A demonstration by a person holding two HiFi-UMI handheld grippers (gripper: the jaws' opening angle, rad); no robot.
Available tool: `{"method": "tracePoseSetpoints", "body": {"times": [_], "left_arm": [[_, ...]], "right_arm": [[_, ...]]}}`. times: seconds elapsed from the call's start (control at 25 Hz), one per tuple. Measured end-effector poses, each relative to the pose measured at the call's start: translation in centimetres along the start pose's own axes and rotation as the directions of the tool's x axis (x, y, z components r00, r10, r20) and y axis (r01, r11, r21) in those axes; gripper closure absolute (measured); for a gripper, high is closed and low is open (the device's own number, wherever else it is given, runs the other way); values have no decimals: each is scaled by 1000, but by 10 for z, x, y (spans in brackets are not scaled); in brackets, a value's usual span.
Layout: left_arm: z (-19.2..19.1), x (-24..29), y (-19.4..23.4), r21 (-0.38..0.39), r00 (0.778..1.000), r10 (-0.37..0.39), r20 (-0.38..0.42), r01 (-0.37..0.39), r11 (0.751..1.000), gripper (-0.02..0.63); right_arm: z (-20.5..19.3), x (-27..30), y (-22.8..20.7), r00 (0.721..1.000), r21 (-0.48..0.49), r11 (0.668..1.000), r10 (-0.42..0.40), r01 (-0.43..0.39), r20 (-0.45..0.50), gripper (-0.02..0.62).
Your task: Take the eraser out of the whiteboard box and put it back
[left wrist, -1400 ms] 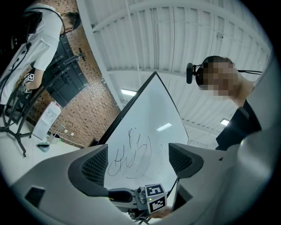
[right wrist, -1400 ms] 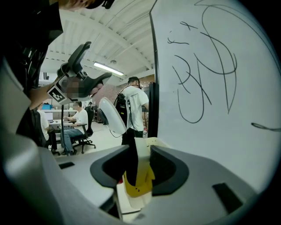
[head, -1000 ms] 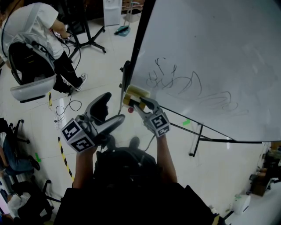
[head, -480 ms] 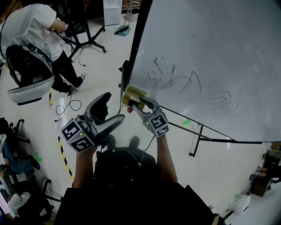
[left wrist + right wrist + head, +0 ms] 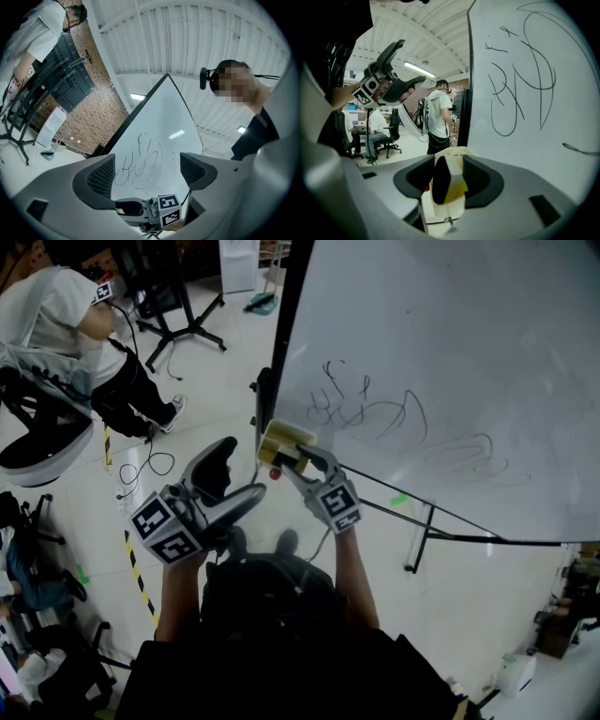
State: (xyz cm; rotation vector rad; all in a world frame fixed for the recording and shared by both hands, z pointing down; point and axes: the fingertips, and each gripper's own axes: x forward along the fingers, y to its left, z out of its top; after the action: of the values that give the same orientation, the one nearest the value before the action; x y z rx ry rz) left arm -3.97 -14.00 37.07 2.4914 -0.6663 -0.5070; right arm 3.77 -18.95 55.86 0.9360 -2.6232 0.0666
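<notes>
The yellow eraser (image 5: 443, 180), black felt to the left, stands upright in the cream box (image 5: 440, 208) at the whiteboard's (image 5: 450, 381) lower left corner. My right gripper (image 5: 292, 461) reaches into that box, and its jaws have just been opening. The eraser is still between them, and the pads look slack on it. My left gripper (image 5: 239, 472) hangs open and empty to the left of the box, apart from it. In the left gripper view, the left gripper (image 5: 147, 173) faces the scribbled whiteboard (image 5: 154, 140). The right gripper's marker cube (image 5: 168, 210) shows below.
A person in white (image 5: 66, 315) bends over a grey chair (image 5: 37, 442) at the upper left. Black stand legs (image 5: 178, 324) and cables (image 5: 150, 470) lie on the floor there. The whiteboard's stand leg (image 5: 422, 531) runs below the board. Yellow-black tape (image 5: 141, 577) marks the floor.
The person in white and the grey chair at the upper left have shifted leftward. Both grippers stay where they were, and the eraser stays in the box.
</notes>
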Motion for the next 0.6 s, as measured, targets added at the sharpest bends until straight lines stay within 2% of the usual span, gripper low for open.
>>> {"method": "tracePoseSetpoints", "body": {"times": [0.24,0.44,0.6], "left_arm": [[-4,4,-4,3,1000,7,-7,-7,1000,176],[-8,9,-8,9,1000,22,-17,-22,1000,176],[-14,14,-14,19,999,39,-28,-38,999,176]], "right_arm": [[10,-9,-3,999,15,1000,-1,0,40,379],[38,-26,-3,991,76,997,21,-31,135,379],[67,-45,-6,969,139,987,46,-82,244,380]]}}
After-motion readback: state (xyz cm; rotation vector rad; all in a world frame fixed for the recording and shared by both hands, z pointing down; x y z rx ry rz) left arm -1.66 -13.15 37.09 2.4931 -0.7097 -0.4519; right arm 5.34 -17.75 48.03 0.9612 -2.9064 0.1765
